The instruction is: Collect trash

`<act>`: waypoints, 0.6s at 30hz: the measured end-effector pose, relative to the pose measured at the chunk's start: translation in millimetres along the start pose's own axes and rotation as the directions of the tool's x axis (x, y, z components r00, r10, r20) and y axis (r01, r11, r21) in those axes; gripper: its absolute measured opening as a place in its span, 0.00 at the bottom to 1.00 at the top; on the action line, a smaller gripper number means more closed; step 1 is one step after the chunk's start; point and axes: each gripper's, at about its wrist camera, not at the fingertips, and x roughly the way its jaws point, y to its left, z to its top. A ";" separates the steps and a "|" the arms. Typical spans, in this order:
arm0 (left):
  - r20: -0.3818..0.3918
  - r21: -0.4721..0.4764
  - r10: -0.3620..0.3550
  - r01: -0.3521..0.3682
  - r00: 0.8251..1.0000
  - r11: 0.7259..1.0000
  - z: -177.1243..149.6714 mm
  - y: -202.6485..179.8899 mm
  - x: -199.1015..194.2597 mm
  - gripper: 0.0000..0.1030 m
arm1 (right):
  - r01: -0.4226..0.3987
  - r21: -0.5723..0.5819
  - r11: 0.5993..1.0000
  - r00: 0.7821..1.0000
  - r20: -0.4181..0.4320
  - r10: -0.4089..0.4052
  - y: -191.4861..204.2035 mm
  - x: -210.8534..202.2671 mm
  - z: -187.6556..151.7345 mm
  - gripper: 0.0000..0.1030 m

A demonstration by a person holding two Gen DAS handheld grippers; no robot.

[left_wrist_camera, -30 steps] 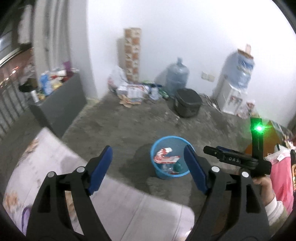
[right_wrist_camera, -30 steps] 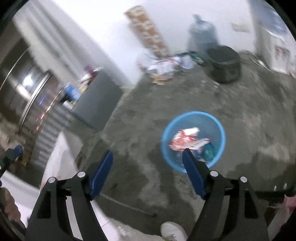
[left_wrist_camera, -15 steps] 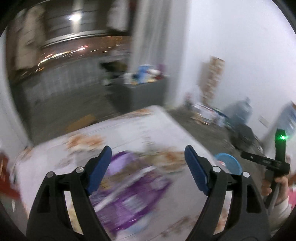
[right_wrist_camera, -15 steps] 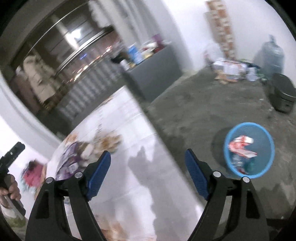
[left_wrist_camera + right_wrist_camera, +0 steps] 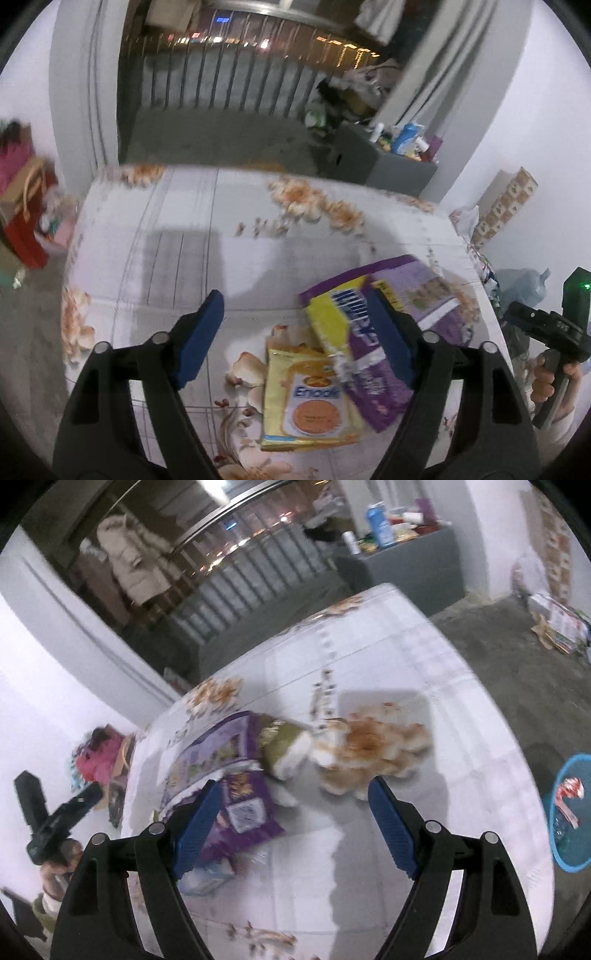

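On the flower-print tablecloth (image 5: 177, 236) lies a heap of wrappers: a yellow snack packet (image 5: 306, 402), a yellow-and-purple wrapper (image 5: 332, 317) and a large purple bag (image 5: 413, 288). My left gripper (image 5: 291, 306) hovers over them, its jaws closing. The yellow packet shows in the gap but no pad touches it, and the right finger (image 5: 388, 339) overlaps the purple bag. My right gripper (image 5: 293, 788) is open and empty above the cloth, with a purple wrapper (image 5: 243, 808) by its left finger and an olive packet (image 5: 280, 746) beyond. The blue basket (image 5: 569, 812) holding red-white trash stands on the floor, far right.
A grey cabinet (image 5: 388, 166) loaded with bottles stands past the table, before a railing (image 5: 229, 85). Red and pink bags (image 5: 22, 206) sit left of the table. Boxes and paper litter (image 5: 557, 620) lie against the far wall. A hand (image 5: 550, 376) holds the other gripper at the right.
Both views have swung away from the floor and the blue basket onto the table with its wrappers. The wrappers now lie under the left gripper. Both grippers stay empty.
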 end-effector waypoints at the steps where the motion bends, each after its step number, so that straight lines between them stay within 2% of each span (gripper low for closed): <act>1: -0.014 -0.010 -0.001 0.001 1.000 1.000 -2.0 3.1 5.1 0.66 | -0.001 -0.011 1.000 1.000 -0.006 0.001 5.7 6.6 3.5 0.77; 5: -0.084 -0.070 -0.063 0.058 0.994 0.996 -15.9 14.6 26.2 0.59 | 0.001 -0.042 0.999 0.999 -0.032 -0.003 19.1 33.0 21.1 0.77; 11: -0.171 -0.135 -0.132 0.110 0.976 0.985 -46.2 25.0 50.2 0.59 | 0.026 -0.168 0.985 0.994 -0.101 -0.043 41.0 85.5 46.4 0.77; 14: -0.197 -0.174 -0.176 0.142 0.965 0.974 -57.2 25.1 62.9 0.59 | 0.031 -0.202 0.979 0.989 -0.139 -0.060 45.9 108.3 55.4 0.77; 17: -0.188 -0.170 -0.199 0.168 0.962 0.971 -60.3 17.9 66.8 0.57 | 0.028 -0.230 0.973 0.975 -0.206 -0.076 47.2 127.3 52.2 0.77; 18: -0.183 -0.171 -0.207 0.176 0.961 0.969 -60.1 14.5 69.0 0.57 | 0.038 -0.259 0.965 0.976 -0.197 -0.091 49.1 127.8 49.4 0.77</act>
